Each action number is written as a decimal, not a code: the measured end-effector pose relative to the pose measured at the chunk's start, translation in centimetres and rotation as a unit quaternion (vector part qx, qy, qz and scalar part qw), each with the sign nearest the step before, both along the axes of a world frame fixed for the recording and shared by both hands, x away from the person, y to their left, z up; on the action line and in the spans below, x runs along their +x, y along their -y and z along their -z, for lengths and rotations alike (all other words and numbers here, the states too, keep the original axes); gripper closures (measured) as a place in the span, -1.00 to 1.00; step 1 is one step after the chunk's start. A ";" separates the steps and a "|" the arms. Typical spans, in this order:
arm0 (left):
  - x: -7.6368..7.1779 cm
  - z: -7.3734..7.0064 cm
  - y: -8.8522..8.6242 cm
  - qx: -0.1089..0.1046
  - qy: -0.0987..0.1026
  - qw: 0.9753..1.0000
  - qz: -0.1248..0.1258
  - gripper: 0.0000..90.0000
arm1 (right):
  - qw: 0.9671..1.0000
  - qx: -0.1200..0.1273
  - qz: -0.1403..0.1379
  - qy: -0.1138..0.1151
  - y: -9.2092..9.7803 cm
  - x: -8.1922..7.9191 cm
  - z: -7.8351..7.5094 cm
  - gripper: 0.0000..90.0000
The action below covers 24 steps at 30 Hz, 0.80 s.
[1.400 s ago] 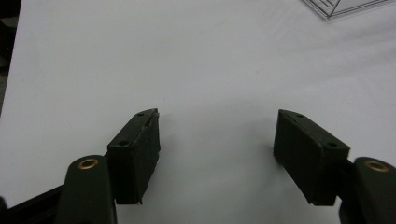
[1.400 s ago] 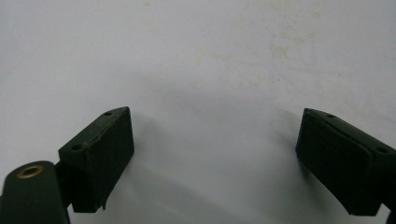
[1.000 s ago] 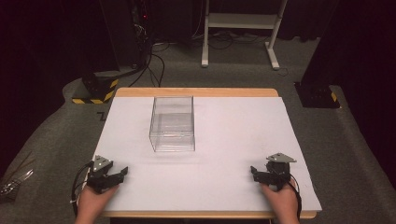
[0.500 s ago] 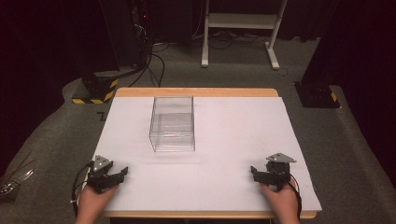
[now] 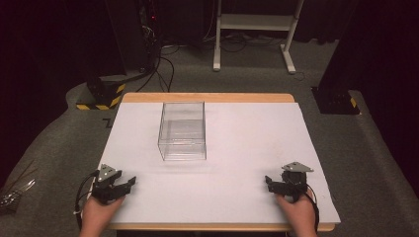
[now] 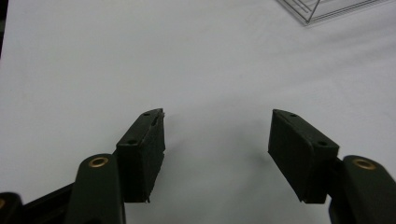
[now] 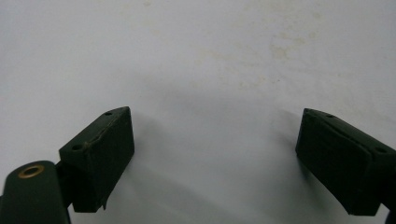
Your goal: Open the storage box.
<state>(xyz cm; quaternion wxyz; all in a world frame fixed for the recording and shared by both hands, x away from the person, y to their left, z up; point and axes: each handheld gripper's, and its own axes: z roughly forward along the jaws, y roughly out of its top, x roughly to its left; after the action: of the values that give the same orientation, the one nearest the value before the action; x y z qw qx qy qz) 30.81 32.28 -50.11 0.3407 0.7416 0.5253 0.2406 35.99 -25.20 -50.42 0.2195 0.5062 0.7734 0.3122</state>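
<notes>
Left tongs (image 5: 129, 182): jaws spread wide, nothing between them, held low over the white worktop (image 5: 247, 148) near its front left corner, pointing toward the right. In the left gripper view the left tongs (image 6: 217, 135) show both black pads apart with bare white surface between, and a corner of the clear box (image 6: 327, 9) sits at the top right. The left hand (image 5: 99, 215) grips the tool from the front edge, with a black cable looping at its side.

Right tongs (image 5: 267, 181): jaws also spread wide and empty, held low near the front right corner, pointing toward the left. The right gripper view shows the right tongs (image 7: 215, 135) over bare white surface carrying faint yellowish marks. The right hand (image 5: 296, 212) holds the tool from the front edge; a grey three-cornered plate sits on top.

Clear box (image 5: 182, 130): transparent, open-topped, upright, empty as far as can be seen, standing left of centre toward the rear edge, well apart from both tongs
</notes>
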 end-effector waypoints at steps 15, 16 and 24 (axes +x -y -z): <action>-0.6 -1.3 1.5 -0.010 0.016 0.999 0.026 -0.12 | 1.000 -0.001 0.001 0.001 0.0 0.0 0.0 -0.73; -0.6 -1.3 1.5 -0.010 0.016 0.999 0.026 -0.11 | 1.000 -0.001 0.001 0.001 0.0 0.0 0.0 -0.73; -0.7 -1.7 2.2 -0.022 0.026 0.999 0.038 -0.11 | 1.000 -0.002 0.001 0.002 -0.1 -0.1 0.0 -0.73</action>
<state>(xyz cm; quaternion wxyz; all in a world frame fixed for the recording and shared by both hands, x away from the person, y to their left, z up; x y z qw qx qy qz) 30.08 30.12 -48.39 0.3793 0.7471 0.4924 0.2354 35.93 -25.14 -50.41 0.2218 0.5058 0.7733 0.3116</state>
